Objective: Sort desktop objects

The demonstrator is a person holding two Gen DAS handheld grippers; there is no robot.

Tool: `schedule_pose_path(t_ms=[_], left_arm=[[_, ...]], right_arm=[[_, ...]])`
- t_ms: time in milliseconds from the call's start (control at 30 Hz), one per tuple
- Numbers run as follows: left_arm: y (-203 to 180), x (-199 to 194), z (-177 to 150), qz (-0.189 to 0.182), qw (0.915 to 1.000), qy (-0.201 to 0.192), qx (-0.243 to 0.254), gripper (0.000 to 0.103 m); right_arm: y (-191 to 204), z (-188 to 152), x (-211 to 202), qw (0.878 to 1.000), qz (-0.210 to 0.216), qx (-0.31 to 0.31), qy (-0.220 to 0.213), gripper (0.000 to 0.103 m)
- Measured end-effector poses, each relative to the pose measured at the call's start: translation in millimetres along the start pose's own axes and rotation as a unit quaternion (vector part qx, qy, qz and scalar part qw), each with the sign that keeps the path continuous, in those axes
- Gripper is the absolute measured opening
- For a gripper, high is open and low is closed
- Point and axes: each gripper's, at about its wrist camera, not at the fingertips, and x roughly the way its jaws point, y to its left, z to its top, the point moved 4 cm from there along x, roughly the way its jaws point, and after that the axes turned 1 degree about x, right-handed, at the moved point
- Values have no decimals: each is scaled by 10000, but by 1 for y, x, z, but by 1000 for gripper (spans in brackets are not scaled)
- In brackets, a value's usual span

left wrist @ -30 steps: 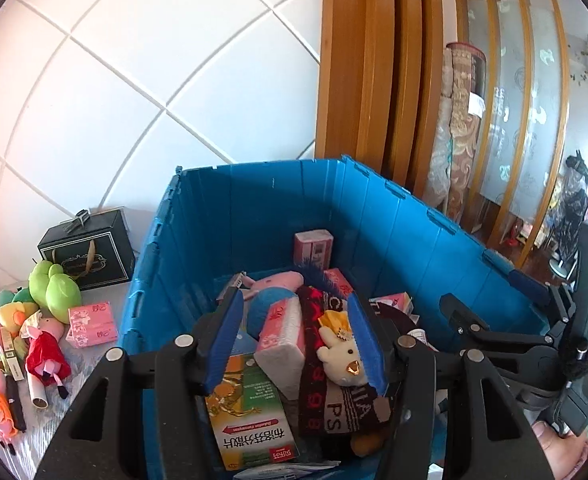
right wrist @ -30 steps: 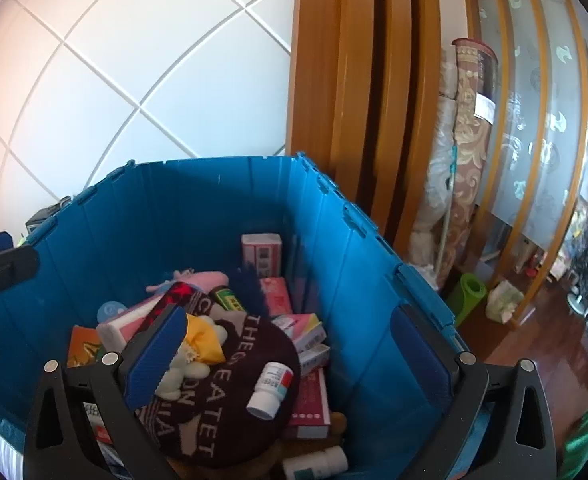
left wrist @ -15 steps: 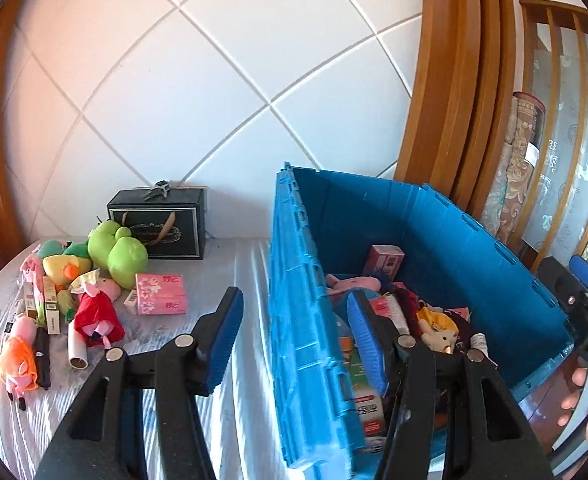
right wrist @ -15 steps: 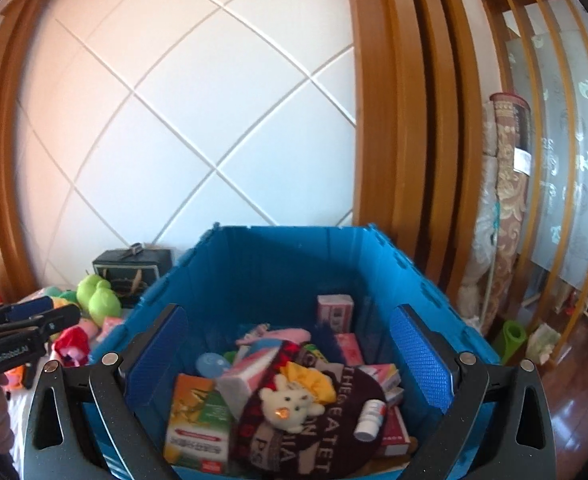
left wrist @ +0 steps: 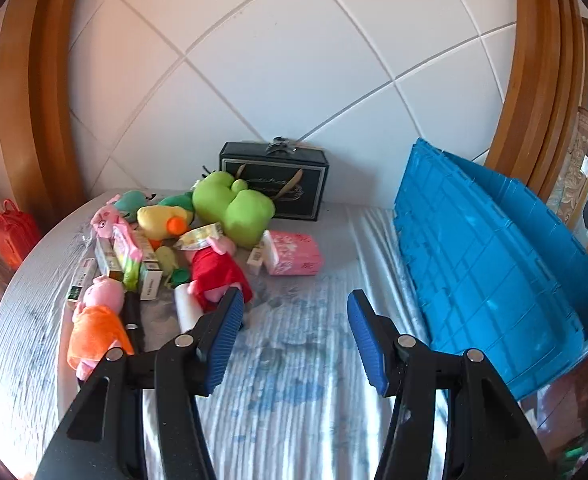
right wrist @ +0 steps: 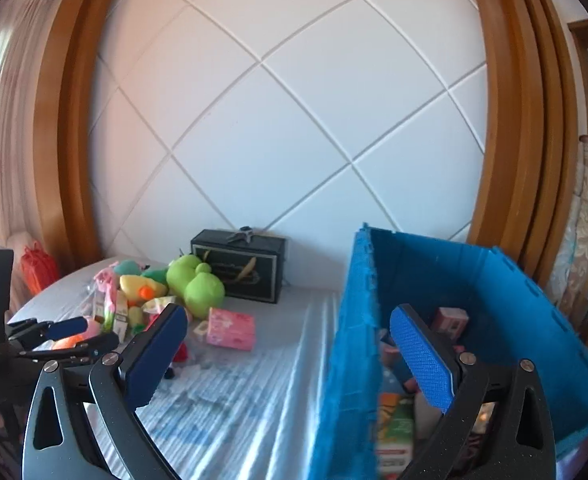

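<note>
**Both grippers empty, between the bin and the pile**

Your left gripper [left wrist: 292, 334] has its jaws spread wide with nothing between them. It hangs over bare striped cloth on the bench [left wrist: 294, 400]. Just beyond its left finger lies a red-dressed pig toy [left wrist: 218, 276], at the near edge of a pile of soft toys and small boxes. A pink packet [left wrist: 294, 254] sits a little apart to the right of the pile, and a green plush [left wrist: 234, 208] leans against a black box [left wrist: 276, 186] by the wall.

Your right gripper [right wrist: 286, 354] is also wide open and empty. It straddles the near wall of the blue bin [right wrist: 353, 340], which already holds boxes and toys.

You appear to be at the fetching step, with neither gripper carrying anything. Next, the left gripper likely needs to go down over one item at the pile's edge and close on it alone.
</note>
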Motion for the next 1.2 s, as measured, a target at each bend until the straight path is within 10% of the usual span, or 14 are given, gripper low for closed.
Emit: schedule_pose_path(t_ms=[700, 1200], left_arm=[[263, 2, -70, 1528, 9775, 1127, -919, 53], [425, 71, 13, 1224, 9827, 1161, -768, 53]], right_arm=[[205, -68, 139, 9783, 1052, -550, 1697, 103], [309, -13, 232, 9726, 593, -518, 2188, 103]])
